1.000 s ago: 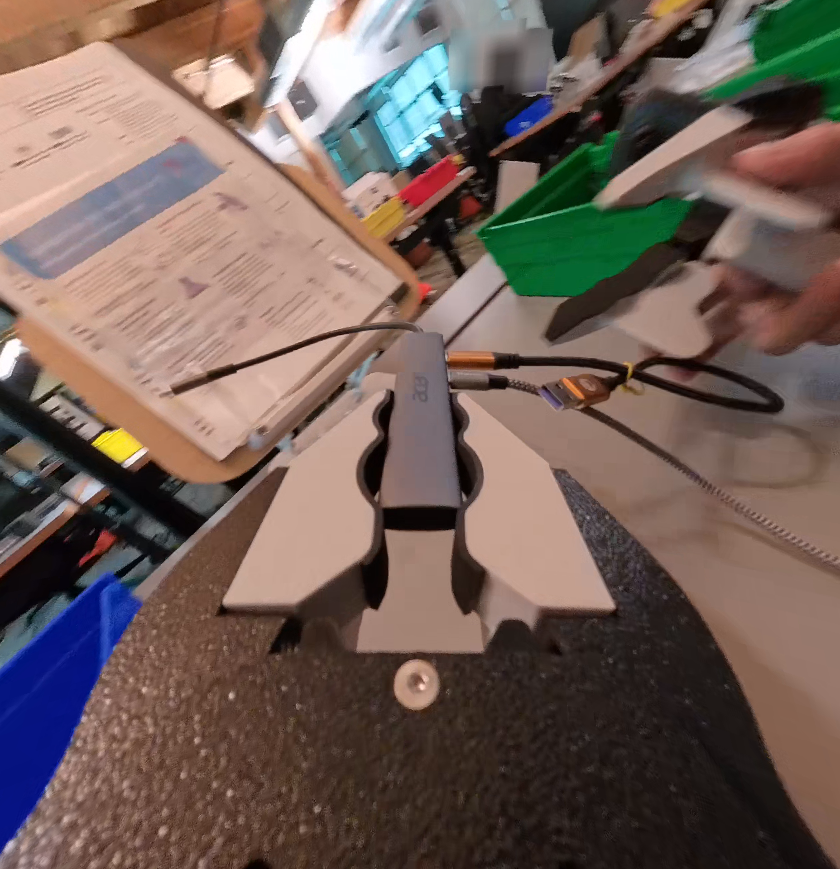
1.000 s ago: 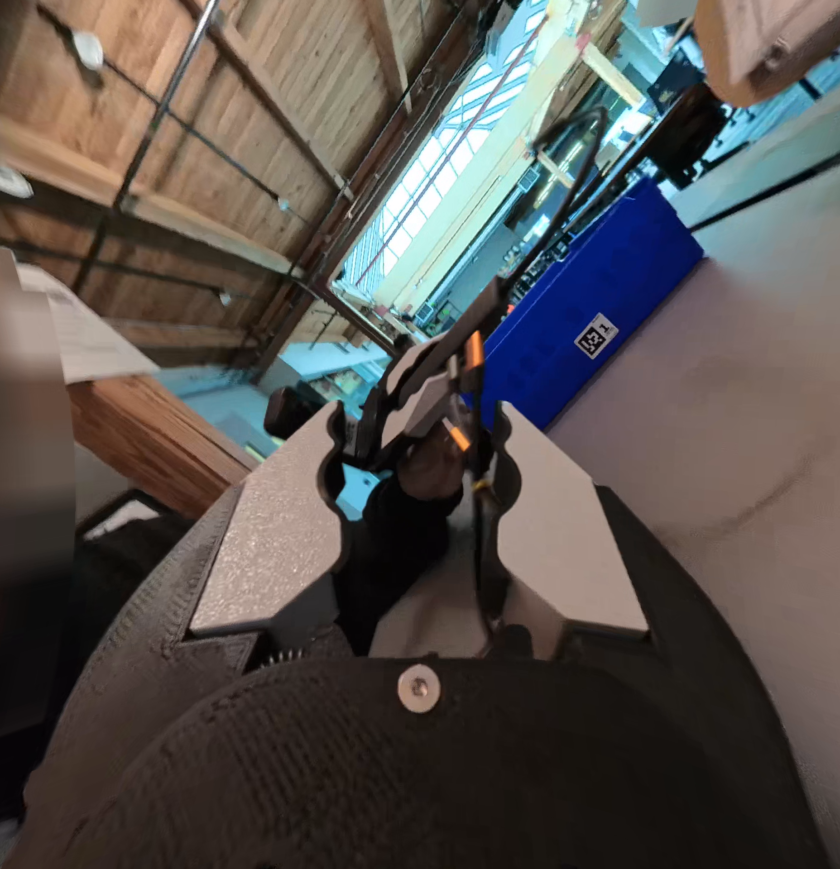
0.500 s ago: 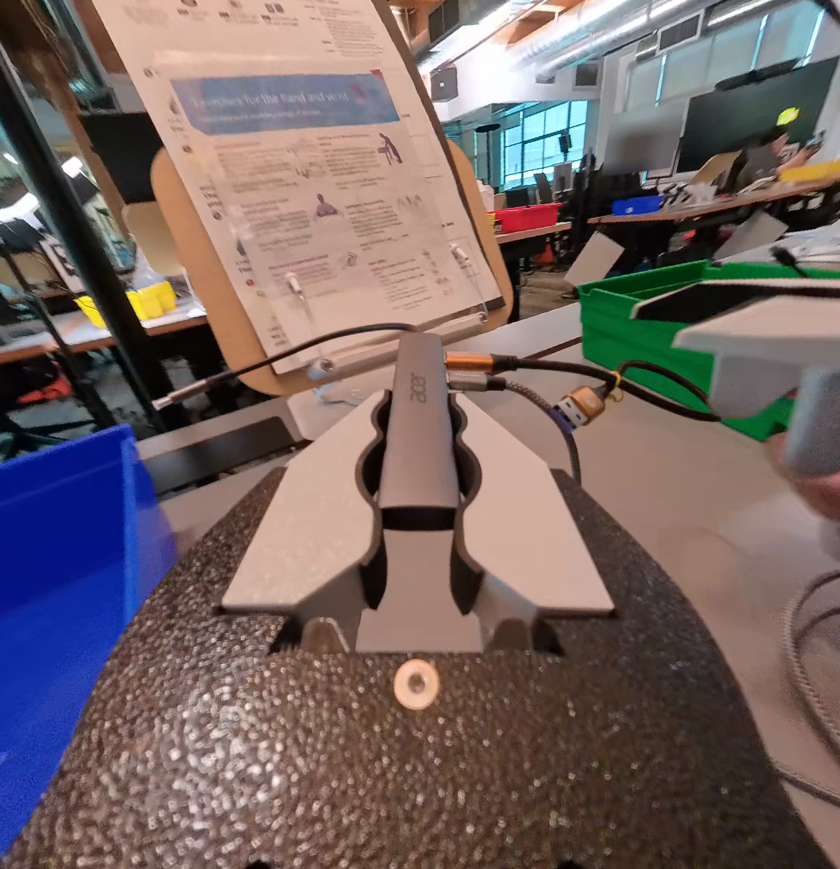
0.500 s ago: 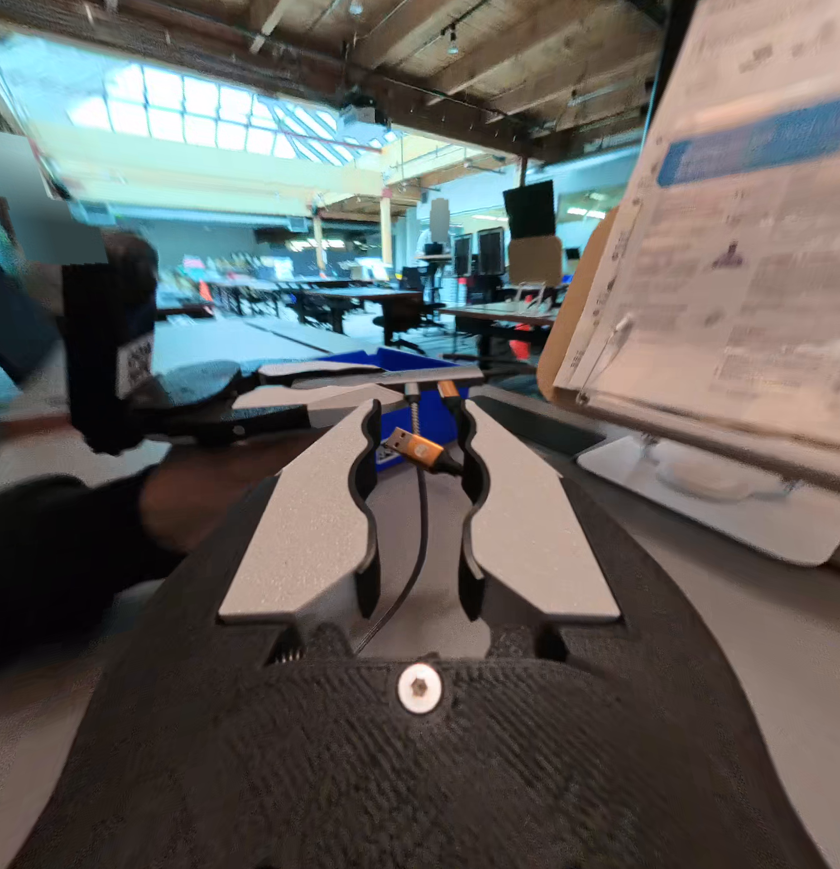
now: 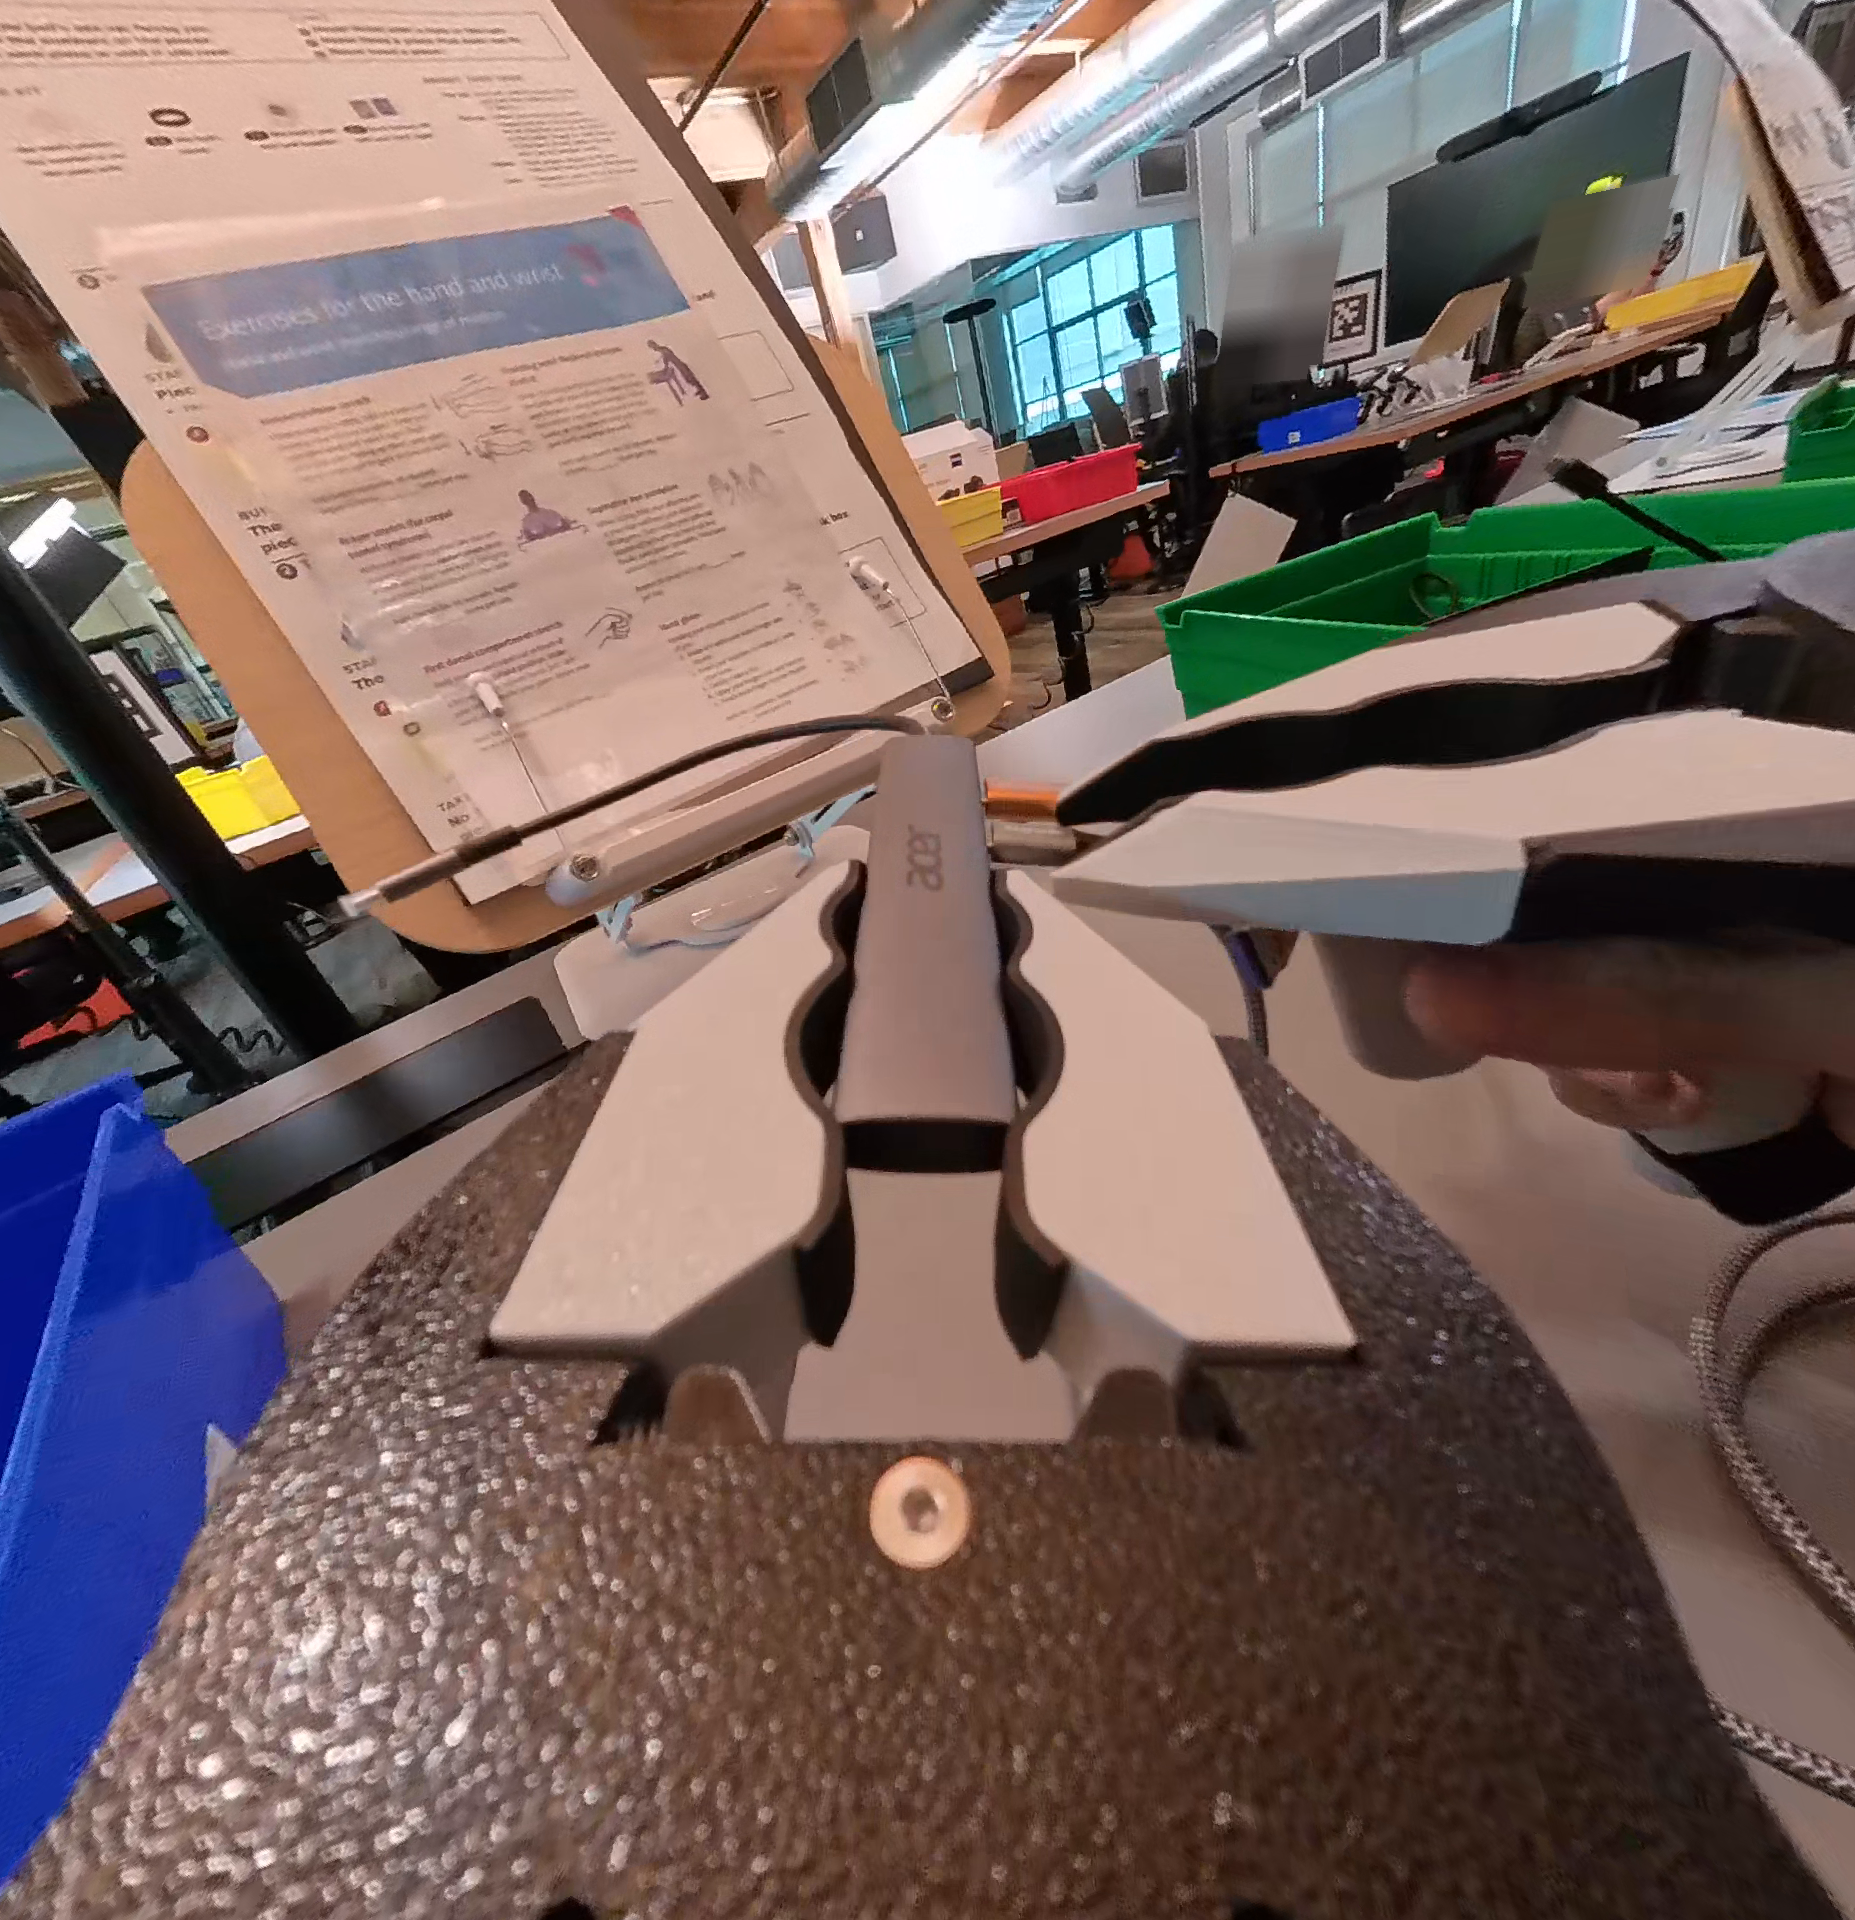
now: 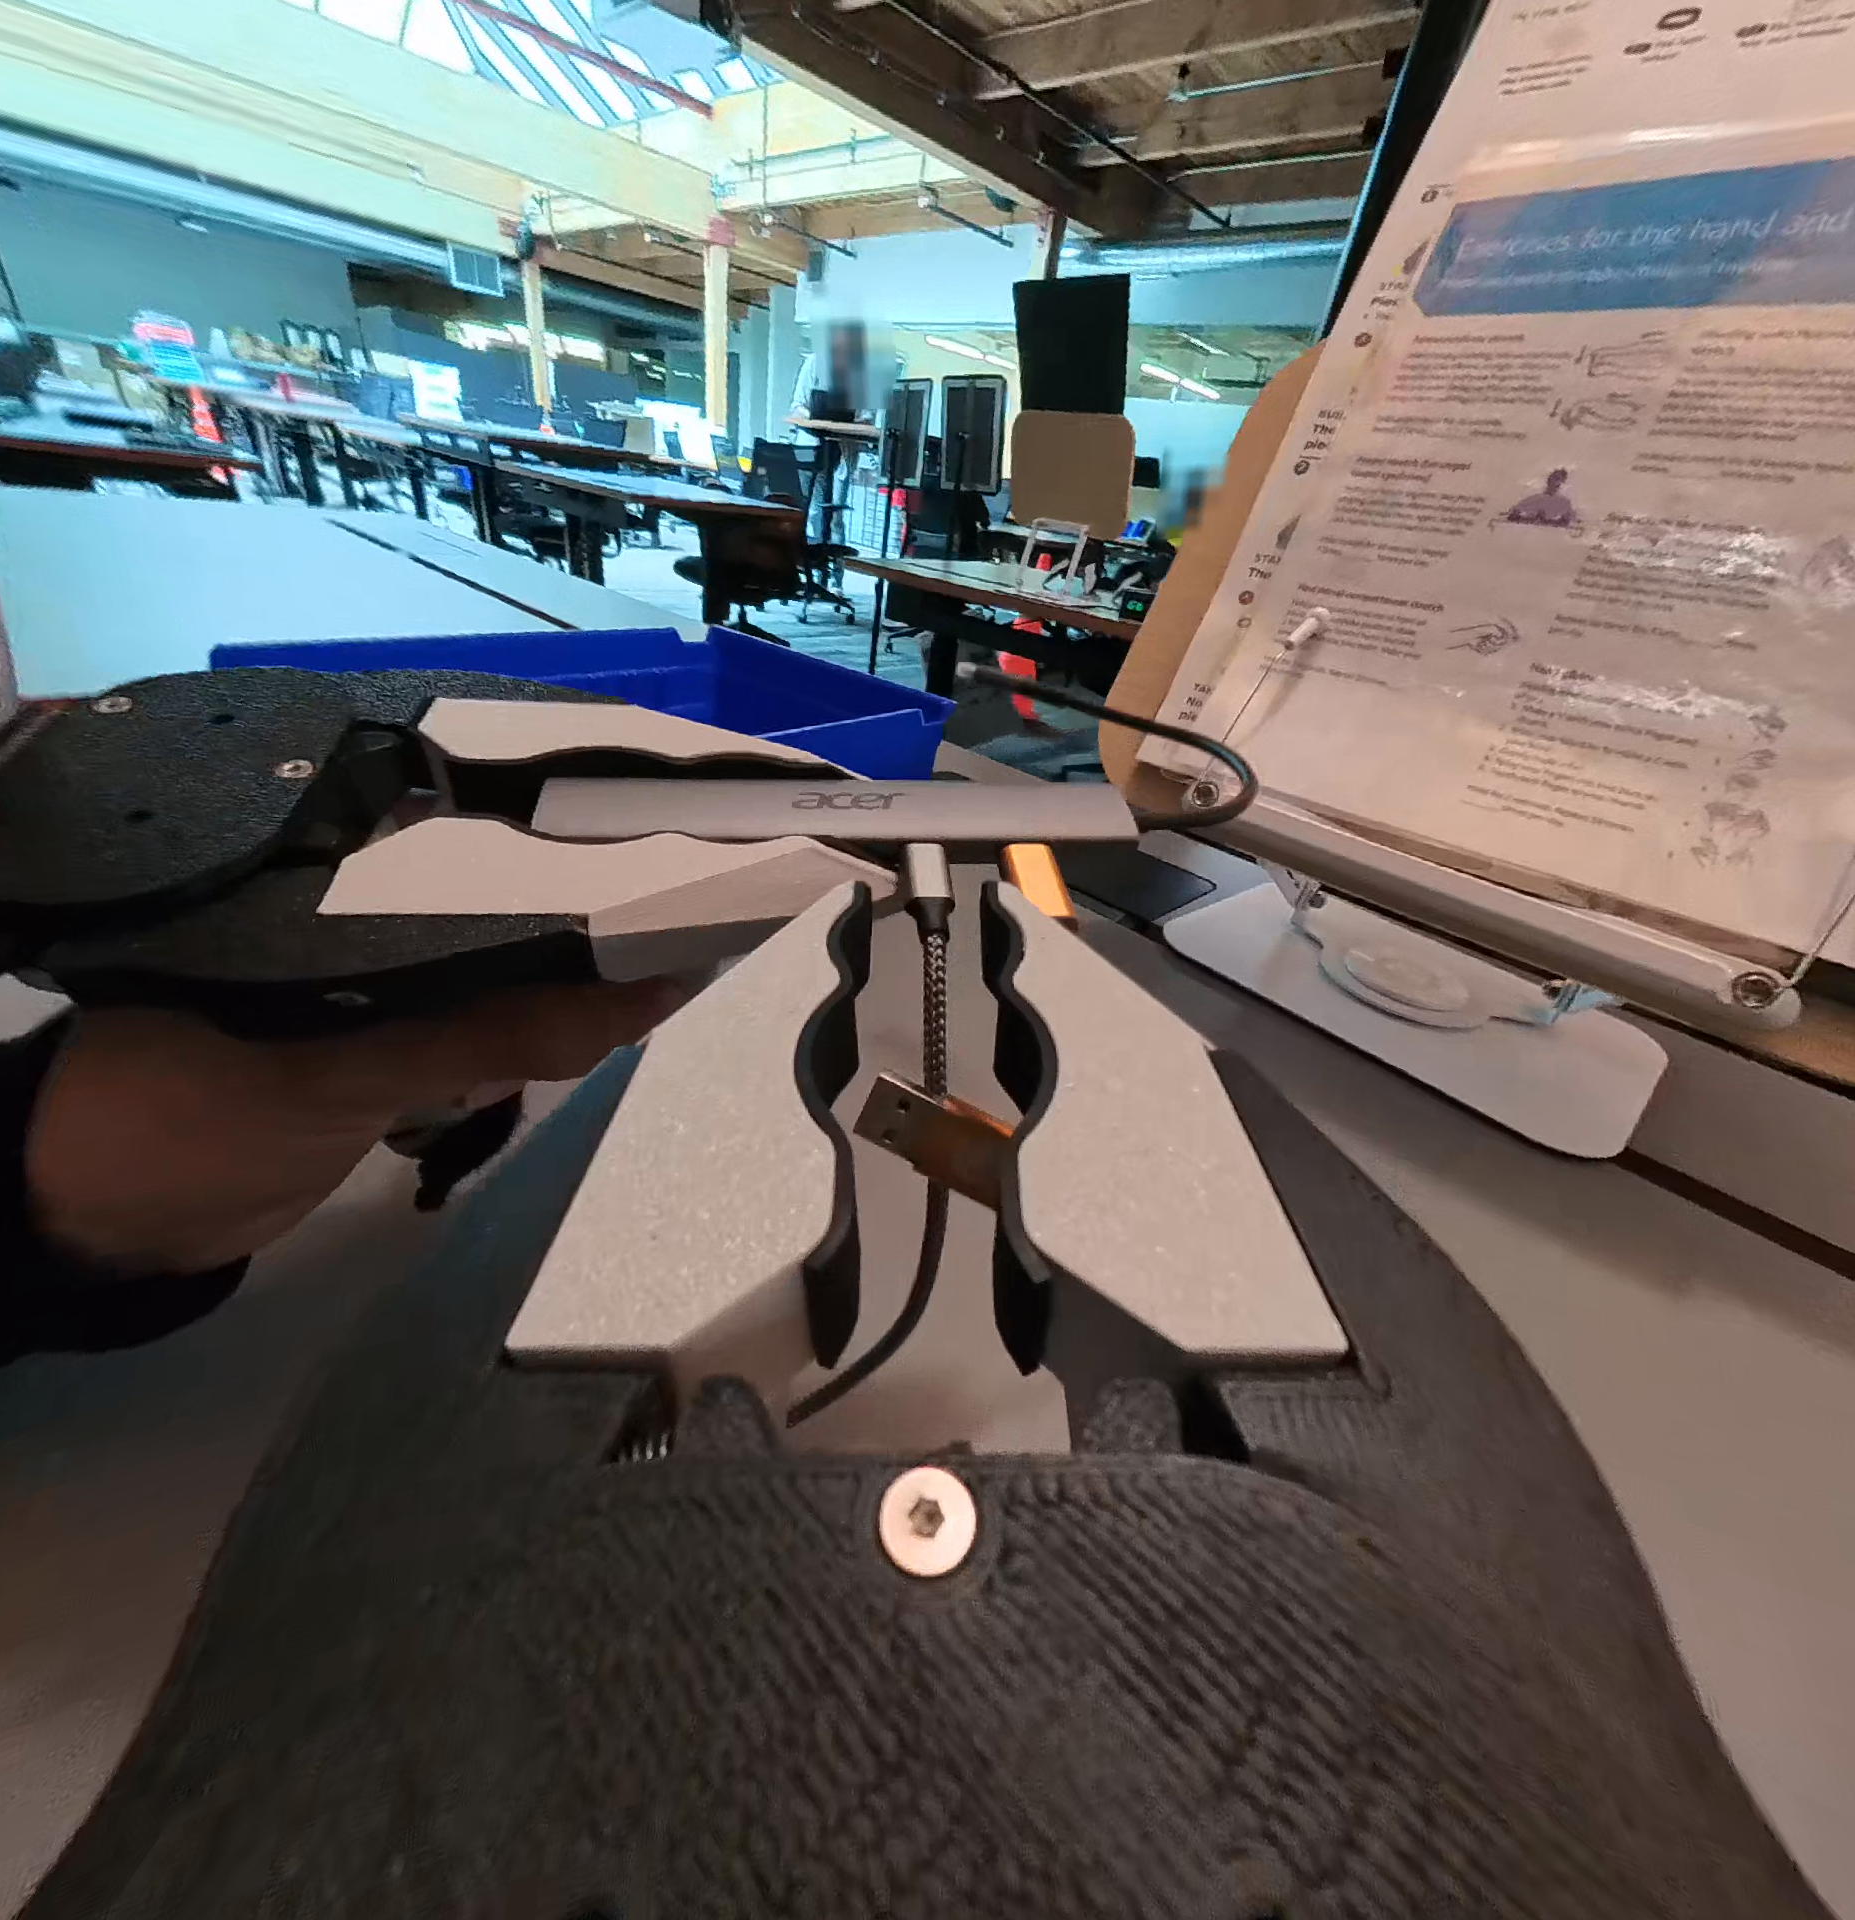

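Note:
My left gripper [image 5: 925, 883] is shut on a grey USB hub [image 5: 923, 987] and holds it level above the table. A thin black cable [image 5: 642, 790] leaves the hub's far end. A silver braided plug [image 6: 928, 873] and an orange plug [image 6: 1037, 878] sit in the hub's side. My right gripper [image 6: 923, 899] is open. Its fingers straddle the braided cable just below the silver plug, not closed on it. A loose orange USB plug [image 6: 933, 1138] hangs between its fingers. The right gripper [image 5: 1068, 847] also shows in the left wrist view, tips at the hub's side. The left gripper [image 6: 861, 821] and the hub [image 6: 829, 805] show in the right wrist view.
A document stand with a printed sheet [image 5: 487, 468] stands just behind the hub, and also shows in the right wrist view [image 6: 1629, 520]. A blue bin [image 5: 71, 1455] is on the left, a green bin [image 5: 1422, 613] at the back right. Braided cable [image 5: 1754, 1455] loops on the grey table. Only a small space, under 4 cm, lies between the two pairs of fingers.
Both views have swung from tilted to level. My right gripper has moved in to the hub's side, its fingers now around the braided cable. The left gripper still holds the hub.

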`<state>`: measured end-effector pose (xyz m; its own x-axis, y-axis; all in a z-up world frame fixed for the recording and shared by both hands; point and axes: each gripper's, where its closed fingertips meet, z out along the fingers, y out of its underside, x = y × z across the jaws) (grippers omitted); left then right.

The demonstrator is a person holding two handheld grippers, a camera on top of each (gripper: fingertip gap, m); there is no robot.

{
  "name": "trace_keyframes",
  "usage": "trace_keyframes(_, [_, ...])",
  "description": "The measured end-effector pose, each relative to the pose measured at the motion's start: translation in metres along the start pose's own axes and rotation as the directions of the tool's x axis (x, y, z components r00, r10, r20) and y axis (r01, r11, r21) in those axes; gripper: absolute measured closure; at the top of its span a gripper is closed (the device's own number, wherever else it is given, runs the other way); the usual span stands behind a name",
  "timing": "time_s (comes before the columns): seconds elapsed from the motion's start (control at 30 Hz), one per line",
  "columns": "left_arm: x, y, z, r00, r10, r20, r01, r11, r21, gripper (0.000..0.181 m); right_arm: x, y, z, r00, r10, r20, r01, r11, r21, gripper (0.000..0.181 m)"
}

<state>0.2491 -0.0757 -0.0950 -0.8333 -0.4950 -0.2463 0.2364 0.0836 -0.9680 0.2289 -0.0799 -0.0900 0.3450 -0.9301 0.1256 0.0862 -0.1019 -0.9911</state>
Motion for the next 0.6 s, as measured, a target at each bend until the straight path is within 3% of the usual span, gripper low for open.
trace_keyframes(0.1, [0.002,0.0,0.0,0.999,-0.028,-0.024,0.028,1.0,0.013,0.16,0.001,0.001,-0.001,0.999,0.046,0.015,-0.046,0.999,0.009,0.173])
trace_keyframes(0.33, [0.006,-0.002,0.001,0.995,-0.067,-0.068,0.069,0.997,0.032,0.16,0.001,-0.001,-0.004,1.0,-0.01,-0.004,0.01,0.998,0.058,0.173])
trace_keyframes(0.6, [0.004,-0.01,-0.001,0.998,-0.046,-0.048,0.047,0.998,0.031,0.16,0.0,-0.007,-0.006,0.999,0.03,0.031,-0.03,1.0,-0.007,0.173])
